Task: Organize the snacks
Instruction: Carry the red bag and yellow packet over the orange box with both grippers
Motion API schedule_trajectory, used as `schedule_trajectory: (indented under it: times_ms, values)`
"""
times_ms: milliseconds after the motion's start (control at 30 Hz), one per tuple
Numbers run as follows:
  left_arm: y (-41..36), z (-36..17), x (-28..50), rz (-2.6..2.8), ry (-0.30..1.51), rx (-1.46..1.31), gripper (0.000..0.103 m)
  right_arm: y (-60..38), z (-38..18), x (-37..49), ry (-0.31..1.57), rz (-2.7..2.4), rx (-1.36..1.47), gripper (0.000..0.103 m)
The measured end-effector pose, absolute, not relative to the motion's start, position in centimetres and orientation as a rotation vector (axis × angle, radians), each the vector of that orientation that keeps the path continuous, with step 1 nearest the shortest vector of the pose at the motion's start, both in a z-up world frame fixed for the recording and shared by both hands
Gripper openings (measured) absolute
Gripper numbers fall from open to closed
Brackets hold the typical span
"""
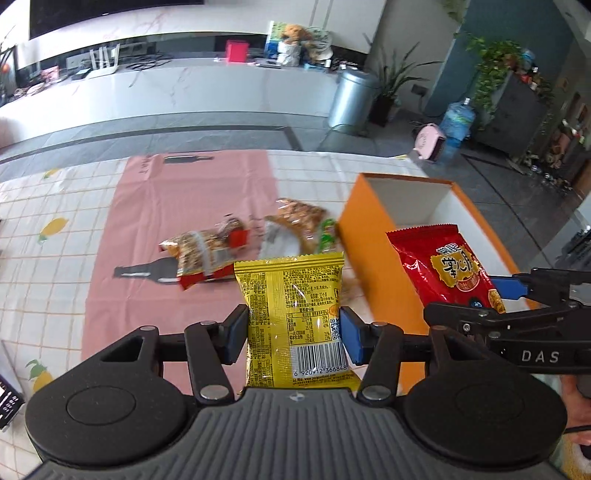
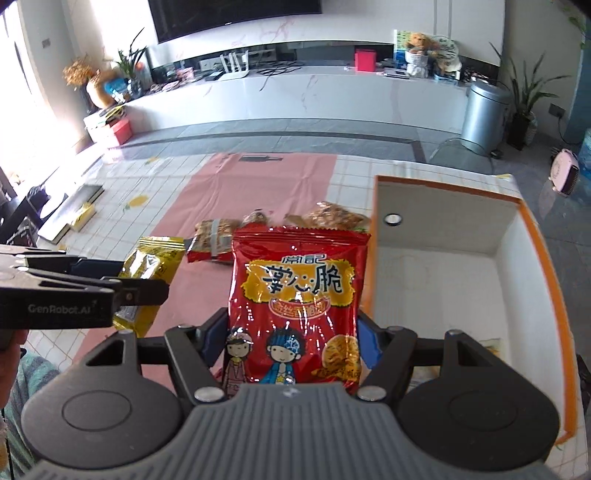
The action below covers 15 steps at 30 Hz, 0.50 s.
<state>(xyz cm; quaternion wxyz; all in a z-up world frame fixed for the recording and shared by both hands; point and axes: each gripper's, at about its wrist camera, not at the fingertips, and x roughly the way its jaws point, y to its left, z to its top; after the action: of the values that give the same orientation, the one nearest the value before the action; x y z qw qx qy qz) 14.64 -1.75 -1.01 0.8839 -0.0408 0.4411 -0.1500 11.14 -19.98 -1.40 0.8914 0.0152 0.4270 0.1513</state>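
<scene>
Both grippers are loaded: the left gripper [image 1: 293, 332] clamps a crinkly yellow foil snack packet [image 1: 295, 314] and the right gripper [image 2: 291, 341] a glossy red one [image 2: 297, 302] beside the orange-walled open box [image 2: 436, 236], each light, slippery and crushable, best pinched across its lower sides.

silver bin [image 1: 351, 96], potted plant [image 2: 524, 99], water jug [image 1: 455, 123], teddy bear [image 1: 293, 33]

Your left gripper [image 1: 293, 332] and right gripper [image 2: 291, 334] are black with blue pads, silver screws, ribbed grey bases; your sleeve [image 2: 27, 384] looks teal-striped.
</scene>
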Motion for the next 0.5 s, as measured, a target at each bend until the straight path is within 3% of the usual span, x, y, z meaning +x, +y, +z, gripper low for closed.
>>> schedule_trajectory:
  times_ms: [500]
  values:
    - [-14.2, -0.1, 16.8, -0.601, 0.911, 0.089, 0.059, -31.9, -2.1, 11.8, 0.961, 0.233, 0.020, 0.067]
